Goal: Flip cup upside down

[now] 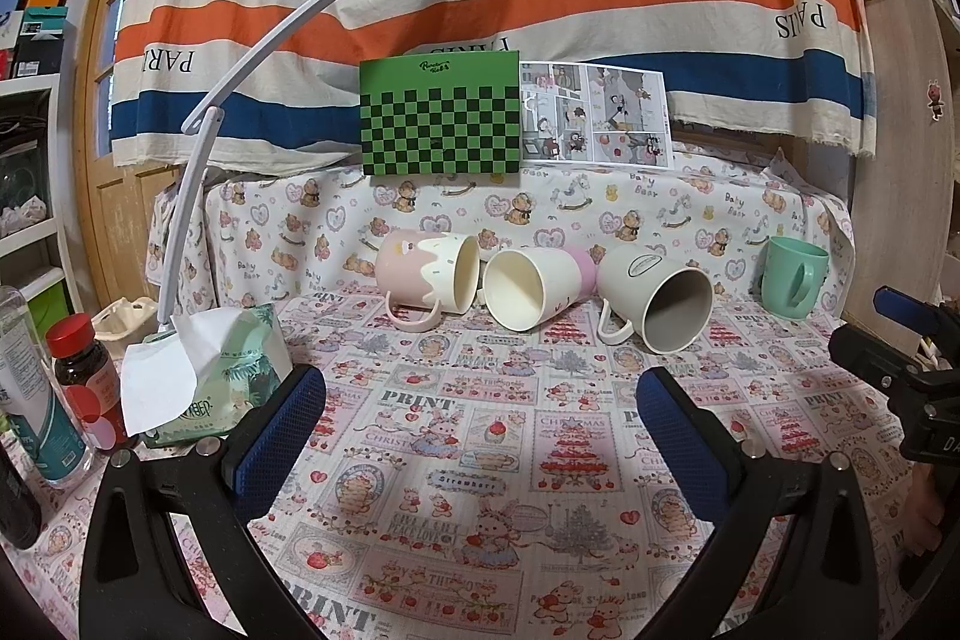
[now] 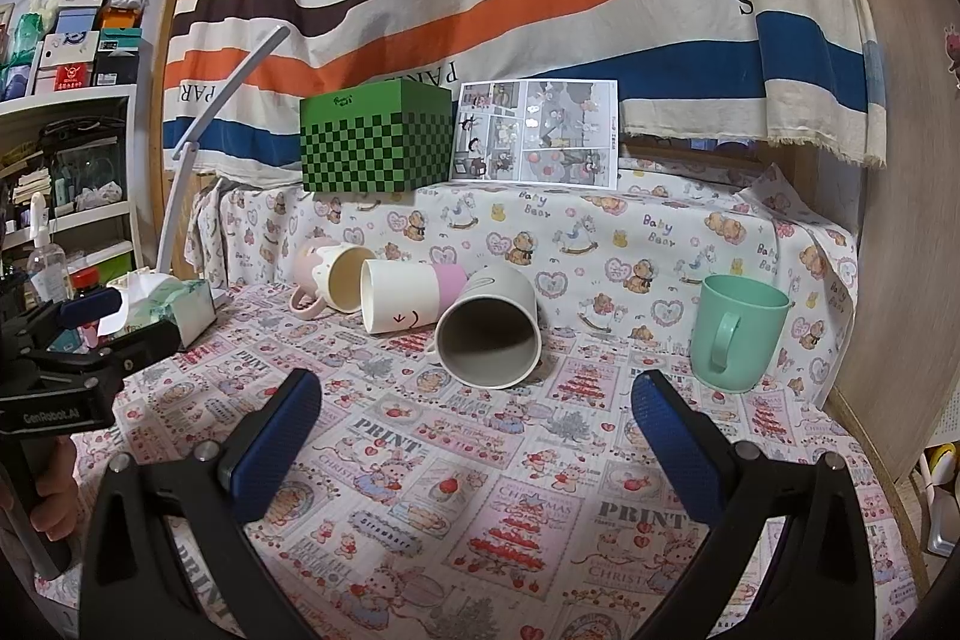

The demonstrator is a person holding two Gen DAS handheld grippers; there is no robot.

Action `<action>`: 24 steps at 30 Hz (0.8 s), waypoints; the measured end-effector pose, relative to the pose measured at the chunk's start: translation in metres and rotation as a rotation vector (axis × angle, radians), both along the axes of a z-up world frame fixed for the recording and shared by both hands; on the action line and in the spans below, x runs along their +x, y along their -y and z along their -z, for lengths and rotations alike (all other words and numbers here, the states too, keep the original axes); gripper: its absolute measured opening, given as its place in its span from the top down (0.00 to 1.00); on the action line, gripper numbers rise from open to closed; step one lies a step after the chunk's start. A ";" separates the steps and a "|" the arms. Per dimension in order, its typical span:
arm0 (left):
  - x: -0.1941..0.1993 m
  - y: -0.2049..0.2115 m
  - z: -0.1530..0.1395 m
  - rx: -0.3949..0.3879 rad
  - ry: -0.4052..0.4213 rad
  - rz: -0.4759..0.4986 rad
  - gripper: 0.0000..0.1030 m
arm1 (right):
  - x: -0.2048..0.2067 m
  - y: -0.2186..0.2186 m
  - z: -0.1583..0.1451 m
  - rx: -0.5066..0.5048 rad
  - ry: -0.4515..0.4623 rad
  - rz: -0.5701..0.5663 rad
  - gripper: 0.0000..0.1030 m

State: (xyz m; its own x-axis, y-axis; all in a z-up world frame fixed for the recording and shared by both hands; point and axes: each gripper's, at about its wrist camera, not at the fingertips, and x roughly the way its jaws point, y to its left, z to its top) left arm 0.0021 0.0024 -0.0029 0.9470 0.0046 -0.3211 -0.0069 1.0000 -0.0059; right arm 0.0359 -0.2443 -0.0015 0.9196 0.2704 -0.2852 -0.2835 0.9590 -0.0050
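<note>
Three cups lie on their sides on the patterned cloth: a pink-and-cream mug (image 1: 427, 277) (image 2: 329, 279), a white-and-pink cup (image 1: 531, 287) (image 2: 408, 303) and a grey mug (image 1: 660, 298) (image 2: 489, 334). A mint green mug (image 1: 793, 277) (image 2: 735, 331) stands upright at the right. My left gripper (image 1: 480, 421) is open and empty, short of the lying cups. My right gripper (image 2: 477, 427) is open and empty, in front of the grey mug, with the green mug just beyond its right finger. Each gripper shows at the edge of the other's view.
A tissue pack (image 1: 207, 370) and a white desk lamp (image 1: 198, 220) stand at the left, with bottles (image 1: 84, 376) beside them. A green checkered box (image 1: 441, 115) and a comic sheet (image 1: 594, 115) sit on the raised ledge behind. A wooden panel (image 2: 900, 250) borders the right.
</note>
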 end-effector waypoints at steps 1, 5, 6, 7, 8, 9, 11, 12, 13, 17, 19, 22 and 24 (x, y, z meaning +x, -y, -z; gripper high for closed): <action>0.000 0.001 0.000 0.000 0.000 -0.001 0.00 | 0.000 0.000 0.000 -0.002 -0.002 0.004 0.00; 0.000 0.000 0.000 0.001 0.002 0.000 0.00 | 0.001 -0.001 -0.001 -0.008 -0.008 0.008 0.00; 0.000 0.001 0.000 0.002 0.002 0.000 0.00 | 0.000 -0.002 -0.001 -0.011 -0.005 0.002 0.00; 0.000 0.001 0.000 0.002 0.001 0.000 0.00 | -0.001 -0.003 -0.001 -0.015 0.002 -0.002 0.00; 0.000 0.000 0.001 0.001 0.002 0.000 0.00 | -0.002 -0.004 -0.002 -0.019 0.006 -0.002 0.00; 0.000 0.001 0.000 0.001 0.001 -0.001 0.00 | -0.001 -0.005 -0.001 -0.021 0.006 -0.005 0.00; 0.000 0.000 0.001 0.001 0.001 -0.001 0.00 | -0.001 -0.005 -0.001 -0.016 0.005 -0.005 0.00; 0.000 0.001 0.000 0.001 0.001 -0.001 0.00 | -0.001 -0.005 -0.001 -0.013 0.005 -0.003 0.00; 0.000 0.001 0.000 0.002 0.001 -0.001 0.00 | -0.001 -0.005 -0.001 -0.011 0.005 -0.005 0.00; 0.000 0.000 0.001 0.001 0.001 -0.002 0.00 | 0.000 -0.006 -0.001 -0.016 -0.002 -0.003 0.00; 0.000 0.001 0.000 0.003 0.001 -0.001 0.00 | 0.001 -0.007 0.000 -0.038 -0.013 -0.011 0.00; -0.001 0.001 0.000 0.003 0.002 -0.001 0.00 | 0.003 -0.008 0.002 -0.061 -0.026 -0.009 0.00; -0.001 0.001 0.000 0.003 0.001 -0.002 0.00 | 0.003 -0.006 0.002 -0.055 -0.026 -0.011 0.00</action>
State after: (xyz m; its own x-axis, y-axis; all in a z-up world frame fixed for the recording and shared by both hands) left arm 0.0014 0.0018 -0.0034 0.9472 0.0073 -0.3204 -0.0088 1.0000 -0.0033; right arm 0.0387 -0.2380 -0.0032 0.9088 0.2634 -0.3236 -0.2944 0.9544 -0.0497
